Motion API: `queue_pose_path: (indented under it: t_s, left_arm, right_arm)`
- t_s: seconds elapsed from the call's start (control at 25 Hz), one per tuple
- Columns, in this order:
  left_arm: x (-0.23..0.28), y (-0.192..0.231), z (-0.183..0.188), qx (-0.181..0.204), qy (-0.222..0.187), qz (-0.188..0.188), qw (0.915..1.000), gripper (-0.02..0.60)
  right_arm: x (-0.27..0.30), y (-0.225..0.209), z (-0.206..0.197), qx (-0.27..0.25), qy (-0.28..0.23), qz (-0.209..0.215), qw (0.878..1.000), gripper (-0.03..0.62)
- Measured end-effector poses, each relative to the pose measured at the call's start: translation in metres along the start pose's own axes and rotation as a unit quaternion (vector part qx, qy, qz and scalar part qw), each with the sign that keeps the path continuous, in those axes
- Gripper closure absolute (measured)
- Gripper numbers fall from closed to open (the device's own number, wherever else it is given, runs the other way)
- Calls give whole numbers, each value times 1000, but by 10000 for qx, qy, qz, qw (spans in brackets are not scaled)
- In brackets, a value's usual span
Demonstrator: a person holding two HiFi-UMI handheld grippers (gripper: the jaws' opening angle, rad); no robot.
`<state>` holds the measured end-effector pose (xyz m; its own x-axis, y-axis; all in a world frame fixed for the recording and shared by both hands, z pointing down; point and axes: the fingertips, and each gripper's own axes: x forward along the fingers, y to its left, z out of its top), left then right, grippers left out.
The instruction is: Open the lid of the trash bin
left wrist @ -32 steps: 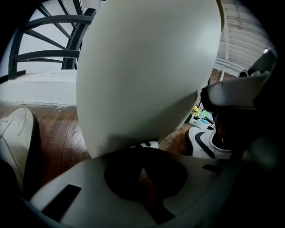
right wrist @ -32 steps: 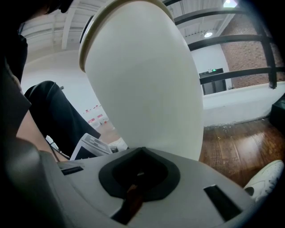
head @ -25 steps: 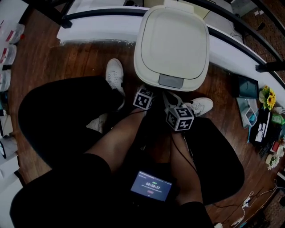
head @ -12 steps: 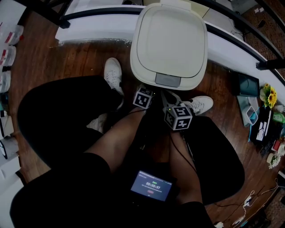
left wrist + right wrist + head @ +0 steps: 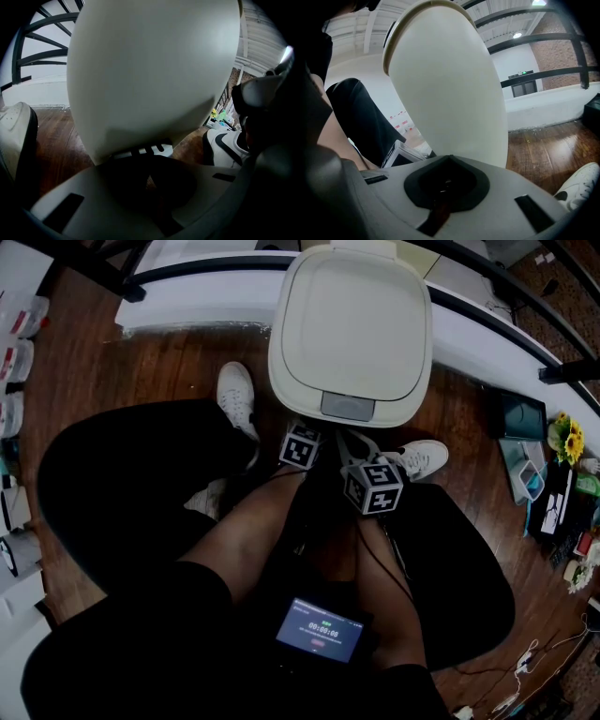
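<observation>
A white trash bin (image 5: 349, 324) stands on the wood floor with its lid down and a grey push tab (image 5: 347, 406) at the near edge. In the head view my left gripper (image 5: 302, 444) and right gripper (image 5: 375, 486) hang side by side just below that front edge, apart from the lid. The bin's rounded front wall (image 5: 150, 70) fills the left gripper view, and the left gripper (image 5: 150, 187) sits low in front of its base. In the right gripper view the bin (image 5: 450, 93) rises right ahead of the right gripper (image 5: 445, 183). Both jaw pairs look shut with nothing in them.
The person's white shoes (image 5: 234, 395) (image 5: 422, 460) rest on the floor either side of the bin. Behind the bin runs a white ledge (image 5: 187, 296) with dark railing bars. A small lit screen (image 5: 322, 629) lies at the lap. Clutter and flowers (image 5: 562, 442) sit at the right.
The bin and shoes sit slightly further left in the head view, as the view shifted. The lid stays down and both grippers have hardly moved.
</observation>
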<state>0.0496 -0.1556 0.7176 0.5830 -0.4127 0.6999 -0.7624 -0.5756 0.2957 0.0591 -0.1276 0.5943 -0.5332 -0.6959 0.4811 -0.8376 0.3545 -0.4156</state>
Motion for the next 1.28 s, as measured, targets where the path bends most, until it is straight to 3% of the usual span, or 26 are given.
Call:
queue_pose_path:
  t_s: [0.32,0.52,0.68,0.88,1.28]
  left_arm:
    - [3,-4,1,200,82,46,9998,560]
    - [7,3,-7,237,254,148,9993,558]
    - [8,-2,-7,100,249,2,9996,558]
    - [9,6,-8,304,342,262,9986,558]
    - [11,6,-11,253,456,234,9984,557]
  right_arm:
    - [-2,-1,1,-48,-19,47,10000,577]
    - [-2,-2,0,-33,-12,21,10000,577]
    - [-1,-2,-2,-12,-9,26,10000,577]
    - [-2,-3,0,-50,4,13,10000,577]
    - [-1,-3,-2,3,15,3,10000,577]
